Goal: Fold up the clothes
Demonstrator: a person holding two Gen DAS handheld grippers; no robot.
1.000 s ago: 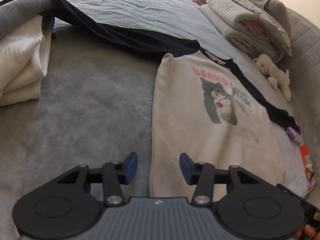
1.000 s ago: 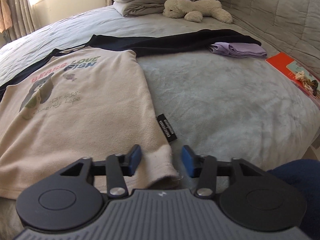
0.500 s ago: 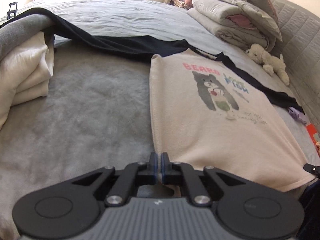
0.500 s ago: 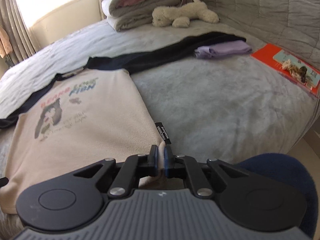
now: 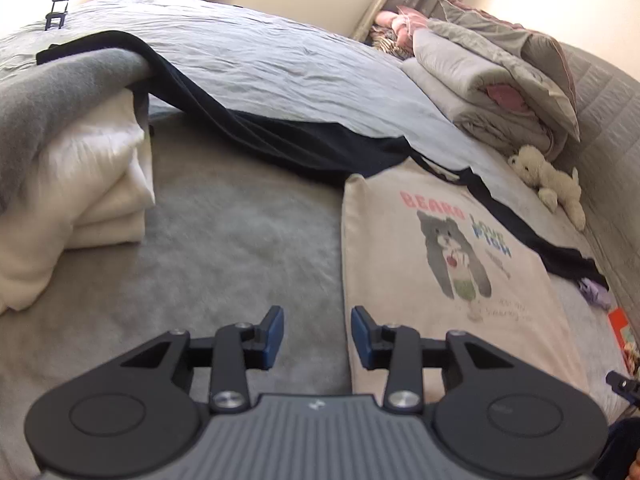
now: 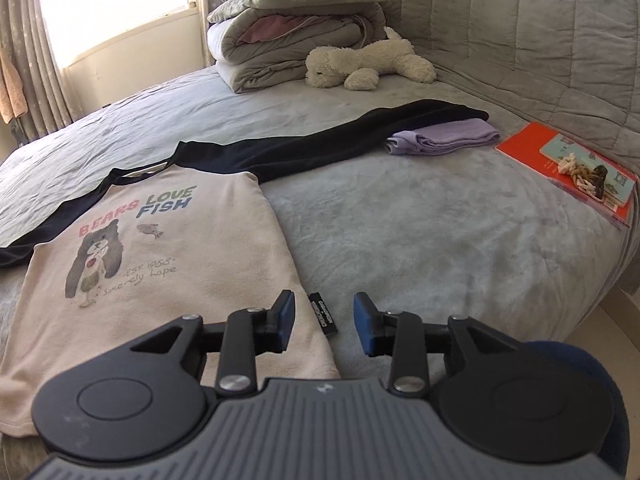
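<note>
Lying flat, print side up, on the bed [image 6: 420,216], the cream raglan T-shirt [image 6: 168,280] has its black sleeves spread wide. Each released hand-held gripper, left [image 5: 317,336] and right [image 6: 324,319], hovers over a hem corner, so either a fold is due or the shirt was only being smoothed.

We see the left gripper [image 5: 317,335] with its two blue pads standing apart and nothing between them, above the grey bed [image 5: 224,256]. Its right pad is over the left edge of the cream shirt [image 5: 436,292], which lies flat with a bear print facing up. Black sleeves [image 5: 280,136] stretch from the shirt's collar to both sides. At the left is a pile of white and grey folded cloth [image 5: 76,184]. Far right we see folded quilts [image 5: 492,92] and a white plush toy [image 5: 548,180].
</note>
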